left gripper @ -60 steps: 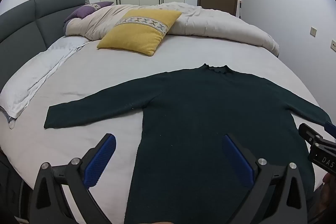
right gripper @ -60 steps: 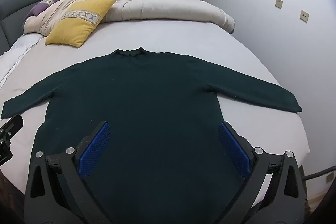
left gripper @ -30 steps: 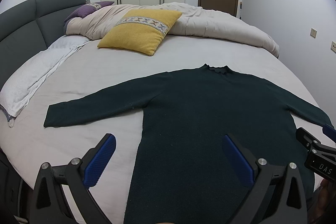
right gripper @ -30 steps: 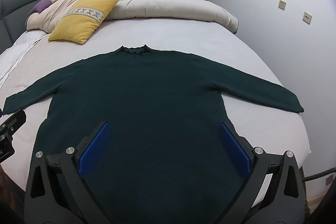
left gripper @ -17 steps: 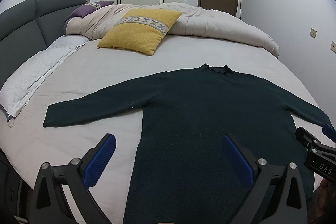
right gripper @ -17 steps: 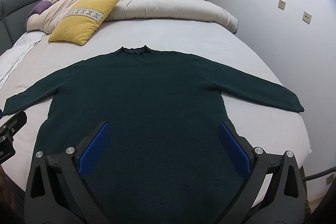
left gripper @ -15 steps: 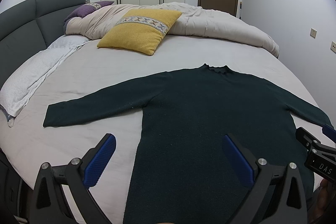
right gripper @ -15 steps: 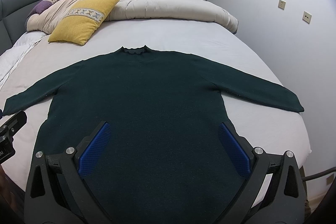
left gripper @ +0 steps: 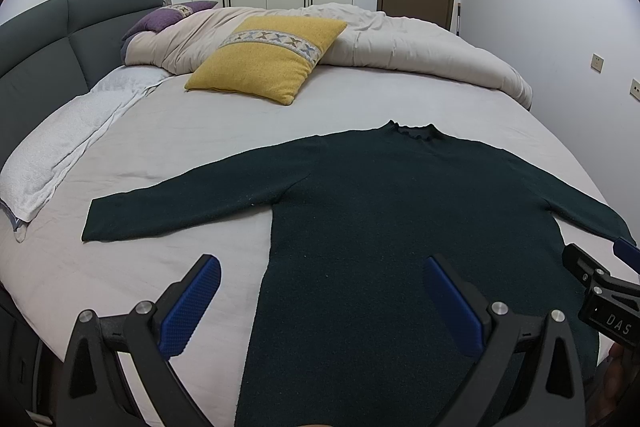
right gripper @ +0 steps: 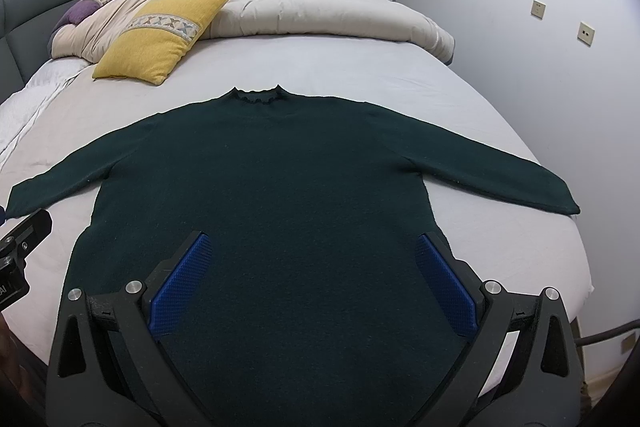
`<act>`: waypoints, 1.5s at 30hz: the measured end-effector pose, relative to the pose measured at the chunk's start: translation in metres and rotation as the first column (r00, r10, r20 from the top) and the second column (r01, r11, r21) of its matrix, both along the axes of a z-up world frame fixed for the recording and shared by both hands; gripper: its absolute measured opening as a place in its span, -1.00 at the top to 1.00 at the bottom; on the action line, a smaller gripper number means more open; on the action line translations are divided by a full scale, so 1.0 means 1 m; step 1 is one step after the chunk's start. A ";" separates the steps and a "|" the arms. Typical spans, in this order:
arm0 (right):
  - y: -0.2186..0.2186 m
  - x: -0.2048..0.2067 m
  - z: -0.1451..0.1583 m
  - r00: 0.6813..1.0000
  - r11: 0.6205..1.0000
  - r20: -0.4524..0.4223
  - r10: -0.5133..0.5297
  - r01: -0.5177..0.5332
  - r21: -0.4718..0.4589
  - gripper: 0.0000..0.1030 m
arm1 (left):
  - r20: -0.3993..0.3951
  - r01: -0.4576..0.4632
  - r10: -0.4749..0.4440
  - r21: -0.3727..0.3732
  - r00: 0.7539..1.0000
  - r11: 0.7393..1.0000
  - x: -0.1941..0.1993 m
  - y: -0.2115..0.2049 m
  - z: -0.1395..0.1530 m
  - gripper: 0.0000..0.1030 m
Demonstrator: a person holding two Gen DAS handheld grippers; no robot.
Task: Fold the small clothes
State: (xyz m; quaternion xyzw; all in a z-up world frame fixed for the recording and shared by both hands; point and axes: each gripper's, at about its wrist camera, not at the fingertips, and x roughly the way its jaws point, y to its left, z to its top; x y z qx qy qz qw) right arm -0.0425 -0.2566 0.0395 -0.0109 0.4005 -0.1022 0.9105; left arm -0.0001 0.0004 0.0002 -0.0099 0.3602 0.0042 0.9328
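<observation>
A dark green long-sleeved sweater [left gripper: 384,211] lies flat on the grey bed sheet [left gripper: 168,147], collar away from me and both sleeves spread out; it also shows in the right wrist view [right gripper: 272,179]. My left gripper [left gripper: 320,287] is open and empty, held above the sweater's lower left edge. My right gripper [right gripper: 316,267] is open and empty above the sweater's lower middle. Each gripper shows at the edge of the other's view.
A yellow cushion [left gripper: 264,59] and a rolled beige duvet [left gripper: 420,47] lie at the far side of the bed. A white towel [left gripper: 60,143] lies along the left by the grey headboard [left gripper: 40,31]. The bed's right edge [right gripper: 576,267] drops off near the wall.
Both grippers have stayed almost still and open; the views shifted only slightly. The sweater has not moved.
</observation>
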 end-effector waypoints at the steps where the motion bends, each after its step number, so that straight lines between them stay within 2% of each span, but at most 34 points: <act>1: 0.000 0.000 0.000 1.000 1.000 0.000 0.000 0.000 -0.001 -1.00 | -0.001 0.000 0.000 0.000 1.000 1.000 0.000 0.000 0.000 -1.00; 45: 0.005 -0.002 -0.003 1.000 1.000 -0.005 -0.001 0.001 -0.002 -0.99 | -0.003 -0.004 0.004 0.002 1.000 1.000 -0.005 0.000 -0.003 -1.00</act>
